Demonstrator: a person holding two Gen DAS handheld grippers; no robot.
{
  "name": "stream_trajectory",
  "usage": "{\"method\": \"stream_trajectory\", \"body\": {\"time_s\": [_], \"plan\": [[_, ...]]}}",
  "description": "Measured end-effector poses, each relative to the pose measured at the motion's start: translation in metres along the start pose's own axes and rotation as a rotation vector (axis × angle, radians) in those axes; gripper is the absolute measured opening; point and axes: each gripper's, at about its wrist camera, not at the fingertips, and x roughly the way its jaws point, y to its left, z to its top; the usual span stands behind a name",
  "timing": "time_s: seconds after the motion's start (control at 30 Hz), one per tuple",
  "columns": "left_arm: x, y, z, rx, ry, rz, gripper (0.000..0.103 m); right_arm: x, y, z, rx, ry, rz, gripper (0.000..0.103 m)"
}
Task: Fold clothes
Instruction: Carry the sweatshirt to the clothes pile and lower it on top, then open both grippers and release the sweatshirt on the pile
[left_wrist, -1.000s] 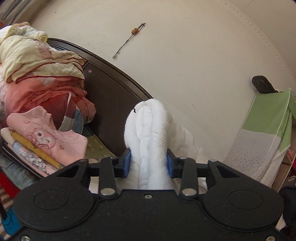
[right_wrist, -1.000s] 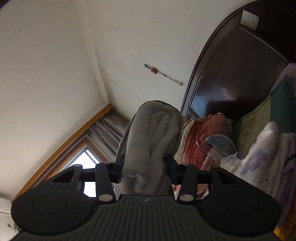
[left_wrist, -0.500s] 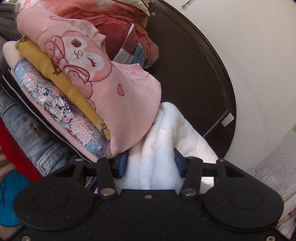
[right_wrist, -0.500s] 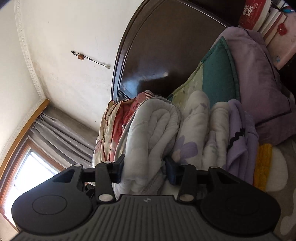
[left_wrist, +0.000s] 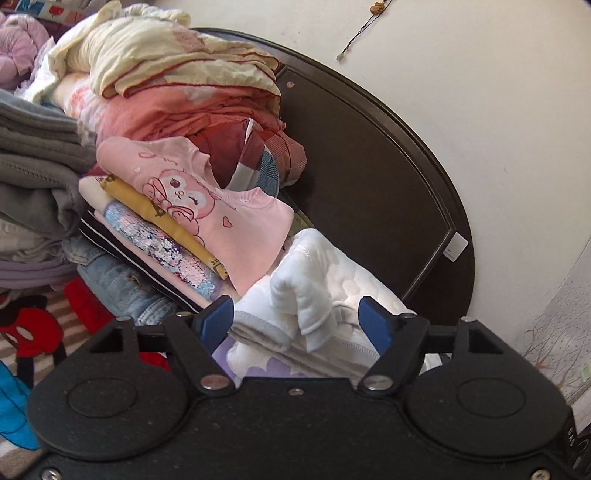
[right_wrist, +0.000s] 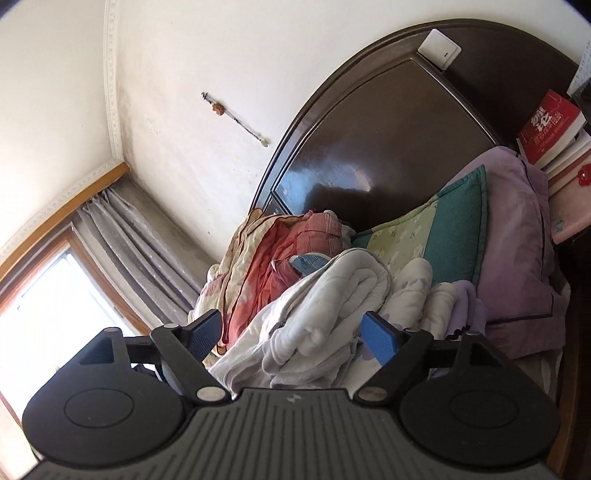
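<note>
White quilted garment (left_wrist: 314, 280) between left claw (left_wrist: 299, 321) opening pads, untouched

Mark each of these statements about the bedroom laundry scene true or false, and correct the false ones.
1. The left gripper pinches the white quilted garment tightly. False: its jaws are opening, and the garment lies between them with the pads clear of it.
2. A pink top with a cartoon rabbit lies on top of a folded stack. True.
3. The headboard is pale wood. False: it is dark brown.
4. A red book shows at the right of the right wrist view. True.
5. The right gripper has nothing between its fingers. False: its jaws are opening, with the white garment bunched between them.
</note>
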Motion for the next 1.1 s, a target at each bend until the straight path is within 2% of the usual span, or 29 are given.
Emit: {"method": "stream_trajectory", "body": {"time_s": [0.13, 0.17, 0.23, 0.4, 0.47, 0.57, 0.73, 1.1], "plan": [[-0.030, -0.032, -0.013, 0.131, -0.041, 0.114, 0.089, -0.015, 0.022, 0.005, -0.046, 0.063, -0.044, 0.103], [-0.033, -0.040, -0.016, 0.160, -0.044, 0.143, 0.096, -0.017, 0.027, 0.006, -0.058, 0.079, -0.060, 0.103], [-0.041, -0.054, -0.024, 0.195, -0.045, 0.183, 0.100, -0.022, 0.039, 0.006, -0.098, 0.107, -0.097, 0.103], [-0.060, -0.084, -0.043, 0.264, -0.078, 0.331, 0.103, -0.028, 0.062, 0.006, -0.172, 0.152, -0.168, 0.103], [-0.063, -0.093, -0.049, 0.288, -0.068, 0.368, 0.103, -0.029, 0.070, 0.007, -0.188, 0.181, -0.209, 0.103], [-0.065, -0.105, -0.053, 0.326, -0.011, 0.379, 0.103, -0.029, 0.078, 0.009, -0.214, 0.215, -0.245, 0.103], [-0.072, -0.112, -0.060, 0.297, -0.009, 0.336, 0.103, -0.035, 0.090, 0.013, -0.277, 0.256, -0.281, 0.103], [-0.077, -0.131, -0.078, 0.316, 0.003, 0.400, 0.103, -0.047, 0.098, 0.019, -0.373, 0.306, -0.355, 0.103]]}}
